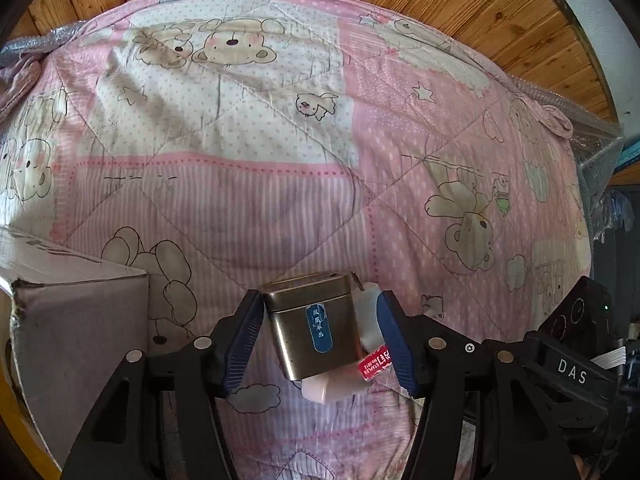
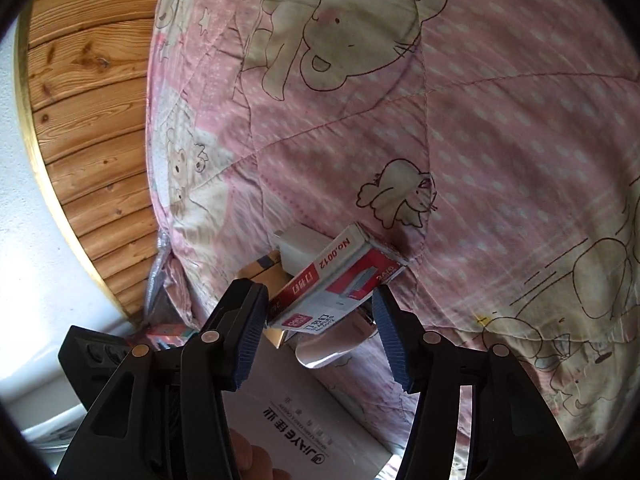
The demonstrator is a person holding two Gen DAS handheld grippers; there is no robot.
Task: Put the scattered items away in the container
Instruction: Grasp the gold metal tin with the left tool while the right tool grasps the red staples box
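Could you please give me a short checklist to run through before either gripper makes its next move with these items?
1. Tin between the left gripper pads: ok.
2. Left pads touching both sides of the tin: not ok, gap on the right.
3. Staple box between the right gripper pads: ok.
4. Right pads clamped on it: cannot tell.
5. Cardboard box close by: ok.
6. Its opening free: cannot tell.
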